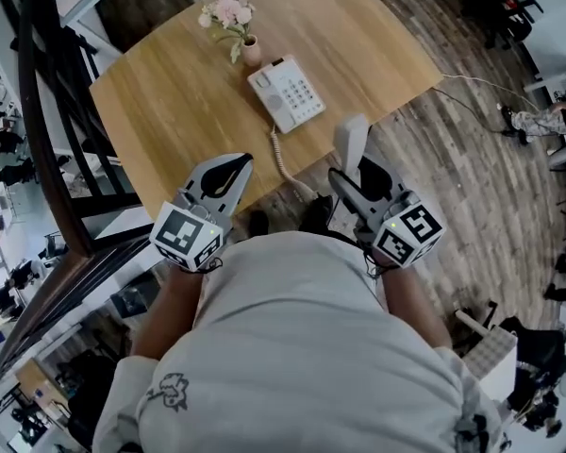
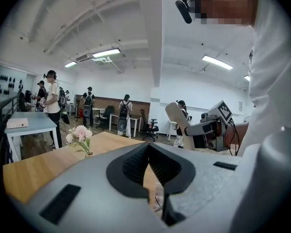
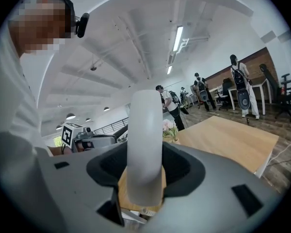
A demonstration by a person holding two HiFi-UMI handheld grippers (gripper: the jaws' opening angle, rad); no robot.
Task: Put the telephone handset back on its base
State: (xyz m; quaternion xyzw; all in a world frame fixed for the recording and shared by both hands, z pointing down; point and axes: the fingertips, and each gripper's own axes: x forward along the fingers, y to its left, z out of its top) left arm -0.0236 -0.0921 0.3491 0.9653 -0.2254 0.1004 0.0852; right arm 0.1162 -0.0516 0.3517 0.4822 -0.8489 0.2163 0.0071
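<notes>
Right gripper view: handset (image 3: 145, 125) in right gripper (image 3: 145, 154), apparently corded to base (image 1: 286, 93).

I have bare table (image 1: 160, 92) to the left of the phone base (image 1: 287, 93) and to its right, so either side is open. The flower vase (image 1: 251, 53) stands just behind the base and blocks the far side. The coiled cord (image 1: 281, 154) hangs over the near edge, between my left gripper (image 1: 238, 166) and the handset (image 1: 350, 140), across the straight way in.
</notes>
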